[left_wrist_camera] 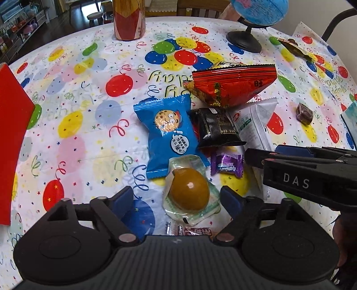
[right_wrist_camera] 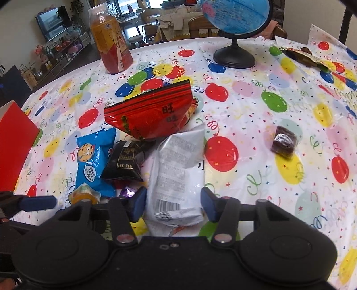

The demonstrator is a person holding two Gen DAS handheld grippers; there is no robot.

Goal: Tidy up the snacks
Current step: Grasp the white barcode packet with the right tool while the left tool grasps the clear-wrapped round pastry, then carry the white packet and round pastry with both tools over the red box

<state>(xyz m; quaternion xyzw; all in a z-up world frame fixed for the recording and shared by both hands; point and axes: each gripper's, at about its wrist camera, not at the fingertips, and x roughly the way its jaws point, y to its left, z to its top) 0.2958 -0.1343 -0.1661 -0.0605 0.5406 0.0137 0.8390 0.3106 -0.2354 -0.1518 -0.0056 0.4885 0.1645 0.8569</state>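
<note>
A: Grippers?
B: Left gripper point(left_wrist_camera: 176, 198) spread wide either side of one packed braised egg point(left_wrist_camera: 189, 191), not touching. Right gripper point(right_wrist_camera: 173, 204) parted around one white packet point(right_wrist_camera: 176, 169).

A: Pile count?
B: One blue cookie packet point(left_wrist_camera: 166, 133), one black point(left_wrist_camera: 215, 128), one red point(left_wrist_camera: 232, 85), one purple candy point(left_wrist_camera: 226, 165).

A: Free room?
B: Tablecloth point(right_wrist_camera: 256, 111) bare rightward; red box point(left_wrist_camera: 11, 133) at left edge.

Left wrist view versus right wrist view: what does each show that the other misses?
Only the left wrist view shows the purple candy's printed face and the whole wrapped egg lying between the left gripper's open fingers. Only the right wrist view shows the white packet's barcode between the right gripper's open fingers, and the bottle's neck. Both show the blue cookie packet, red packet and globe.
</note>
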